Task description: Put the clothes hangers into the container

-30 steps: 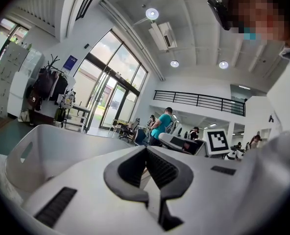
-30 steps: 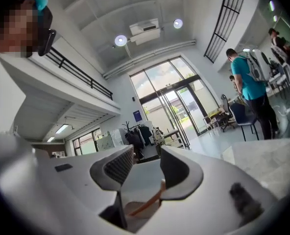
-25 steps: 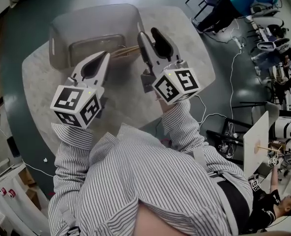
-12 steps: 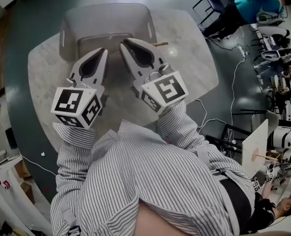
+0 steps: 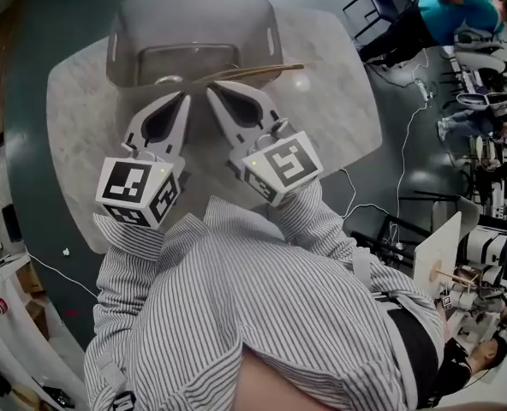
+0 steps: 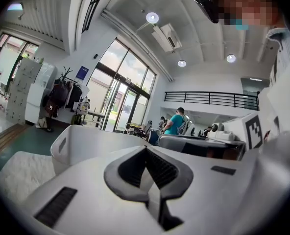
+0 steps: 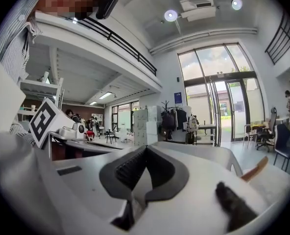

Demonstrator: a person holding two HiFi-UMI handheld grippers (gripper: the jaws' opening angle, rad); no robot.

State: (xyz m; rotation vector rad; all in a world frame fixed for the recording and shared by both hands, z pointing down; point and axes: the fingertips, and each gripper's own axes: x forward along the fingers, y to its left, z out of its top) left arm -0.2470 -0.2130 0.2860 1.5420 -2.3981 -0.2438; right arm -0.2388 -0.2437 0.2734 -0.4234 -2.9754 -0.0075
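Plainly, the wooden clothes hanger (image 5: pixel 253 71) lies across the near rim of the grey container (image 5: pixel 121 45) on the worktop (image 5: pixel 74 127). One end pokes out past the right corner, so it looks only partly in. The left tongs (image 5: pixel 182 99) and right tongs (image 5: pixel 212 91) sit just short of it, both pressed together on nothing, the right having just been closing, perhaps to nudge it inside. No writing is legible; the cubes bear only black-and-white square markers.

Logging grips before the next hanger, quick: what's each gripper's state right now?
Left gripper: closed, nothing between its jaws.
Right gripper: jaws have just closed, nothing between them.
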